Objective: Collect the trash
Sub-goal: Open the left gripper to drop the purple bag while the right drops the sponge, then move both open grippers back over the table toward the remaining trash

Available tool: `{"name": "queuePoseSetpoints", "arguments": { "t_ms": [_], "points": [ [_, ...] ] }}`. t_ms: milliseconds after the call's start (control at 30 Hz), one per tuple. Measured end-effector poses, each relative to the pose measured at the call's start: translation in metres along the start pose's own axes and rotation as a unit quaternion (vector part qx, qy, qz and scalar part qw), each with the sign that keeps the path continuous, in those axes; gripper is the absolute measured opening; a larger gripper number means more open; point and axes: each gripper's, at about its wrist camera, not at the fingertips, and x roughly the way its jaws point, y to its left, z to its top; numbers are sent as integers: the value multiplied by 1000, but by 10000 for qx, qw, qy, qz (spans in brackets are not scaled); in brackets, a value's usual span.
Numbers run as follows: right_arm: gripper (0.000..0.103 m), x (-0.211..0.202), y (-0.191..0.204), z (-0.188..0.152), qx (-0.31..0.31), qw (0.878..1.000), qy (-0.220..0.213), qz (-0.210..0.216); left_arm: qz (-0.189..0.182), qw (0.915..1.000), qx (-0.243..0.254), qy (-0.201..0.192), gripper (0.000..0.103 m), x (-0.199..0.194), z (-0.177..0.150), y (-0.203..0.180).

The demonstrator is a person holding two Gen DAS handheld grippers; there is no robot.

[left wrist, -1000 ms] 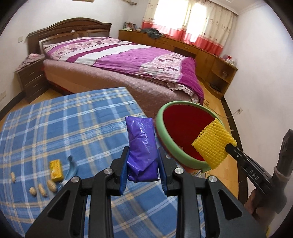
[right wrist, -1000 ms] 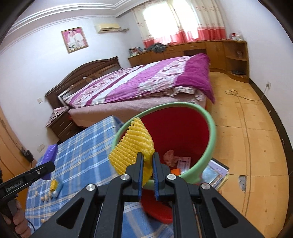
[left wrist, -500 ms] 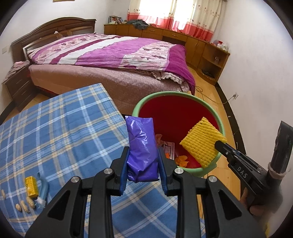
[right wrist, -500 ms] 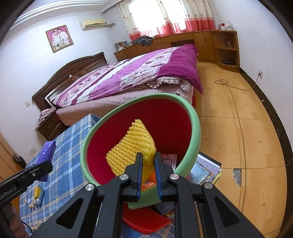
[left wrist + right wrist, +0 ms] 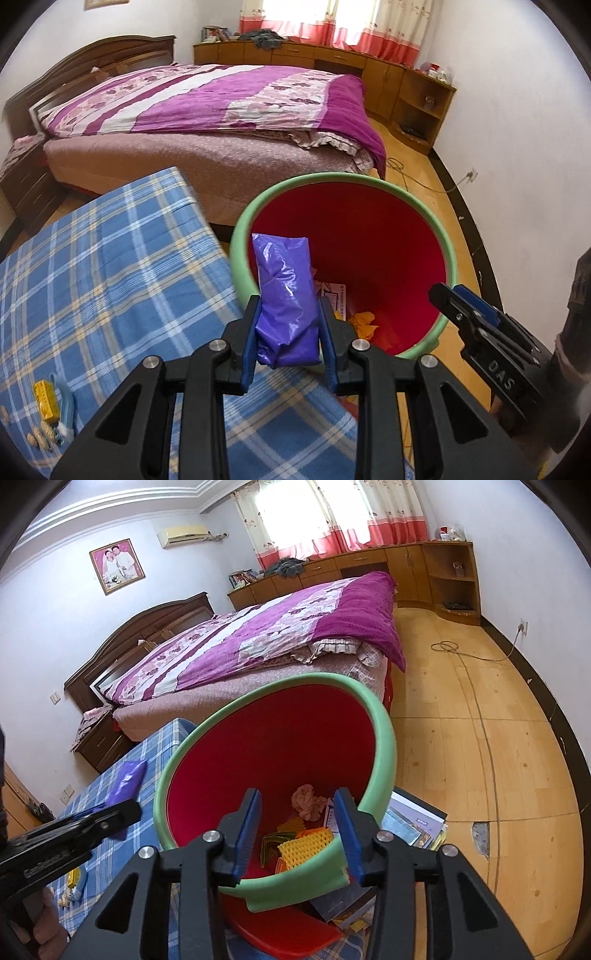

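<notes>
Your left gripper (image 5: 287, 334) was clamped on a purple plastic bag (image 5: 286, 295), both blue pads pressed against its sides. In the left wrist view the bag stood upright at the centre of the frame, its top overlapping the near left rim of the bin (image 5: 448, 251). The bin, red inside with a green rim, filled the middle and right of that frame, just beside the edge of the blue checked cloth (image 5: 110, 277) at the left.

Your right gripper (image 5: 297, 832) was opening over the bin, its pads apart with nothing between them. The yellow foam net (image 5: 304, 843) lay on the bin's bottom, at the lower centre of the right wrist view, next to a crumpled pink paper (image 5: 306, 801) and other scraps.

At the lower left of the left wrist view, a small yellow block (image 5: 46, 400), a light blue item (image 5: 65, 410) and some peanuts (image 5: 38, 437) sat on the cloth. Books (image 5: 413, 819) lay on the floor beside the bin.
</notes>
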Motion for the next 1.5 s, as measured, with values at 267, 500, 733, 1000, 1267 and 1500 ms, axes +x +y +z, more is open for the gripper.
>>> {"name": "queuePoseSetpoints", "arguments": {
  "t_ms": [267,500,733,1000,1267,1500],
  "points": [
    [48,-1,-6,1,-67,9997,-2,-216,61,9998,94,141,41,22,11,-9],
    [50,-1,-2,-3,-149,9993,61,-339,111,9999,-8,130,49,20,8,-3],
    [53,-10,9,-8,-238,9993,71,-283,113,9992,-357,122,49,0,-8,19],
    [55,-22,36,-14,-479,9987,53,-154,250,9968,-753,-35,49,-33,-29,48],
    [56,-32,64,-20,-738,9973,59,37,458,9937,-1007,-169,49,-60,-46,75],
    [59,-38,92,-31,-971,9949,99,260,585,9895,-1297,-257,49,-79,-63,99]
  ]
}}
